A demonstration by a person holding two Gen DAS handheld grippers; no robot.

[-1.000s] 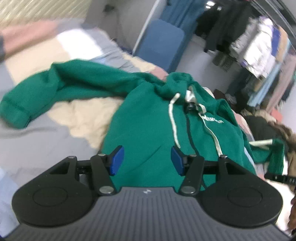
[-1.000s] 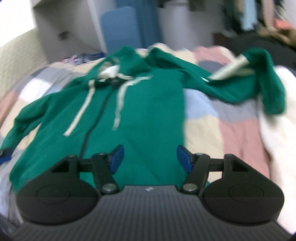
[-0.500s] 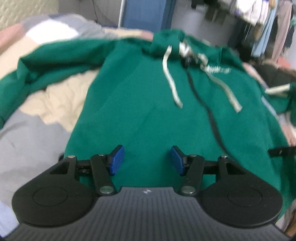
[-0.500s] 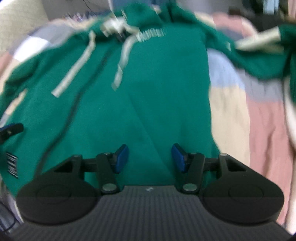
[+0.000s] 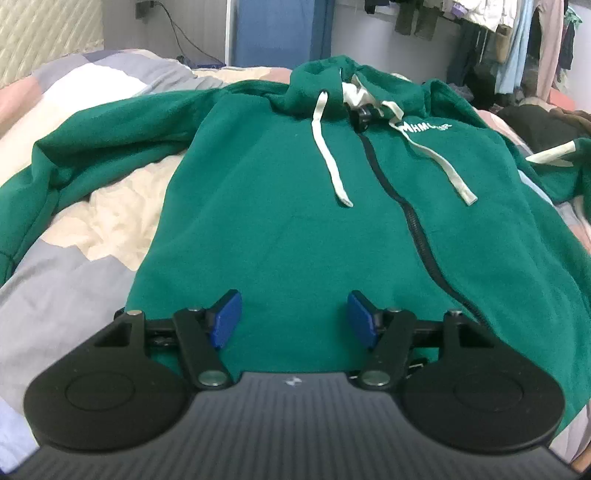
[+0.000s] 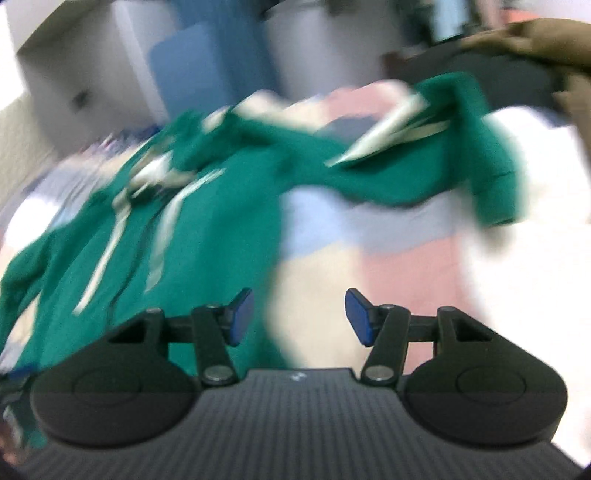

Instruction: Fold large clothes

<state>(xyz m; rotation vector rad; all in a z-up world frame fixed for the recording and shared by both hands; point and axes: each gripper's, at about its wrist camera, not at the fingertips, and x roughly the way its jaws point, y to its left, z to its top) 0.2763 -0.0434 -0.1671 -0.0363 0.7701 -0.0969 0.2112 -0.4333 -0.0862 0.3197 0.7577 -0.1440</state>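
A green zip hoodie (image 5: 288, 206) with white drawstrings lies face up and spread out on a bed. Its hood is at the far end and its hem is nearest me. My left gripper (image 5: 293, 319) is open and empty, just above the hem on the left half of the hoodie's front. The right wrist view is blurred by motion. There my right gripper (image 6: 297, 317) is open and empty, over the bedding beside the hoodie's (image 6: 207, 236) right edge. The right sleeve (image 6: 443, 155) stretches away to the right, with its cuff turned down.
The bed has a patchwork cover (image 5: 62, 295) in grey, cream and pink. A blue panel (image 5: 280, 33) stands against the far wall. A rack of hanging clothes (image 5: 517, 48) and a dark heap of garments (image 5: 546, 122) are at the back right.
My left gripper has moved in over the hoodie's hem and steadied. My right gripper has swung right, off the hoodie's front to its right edge, and now faces the right sleeve.
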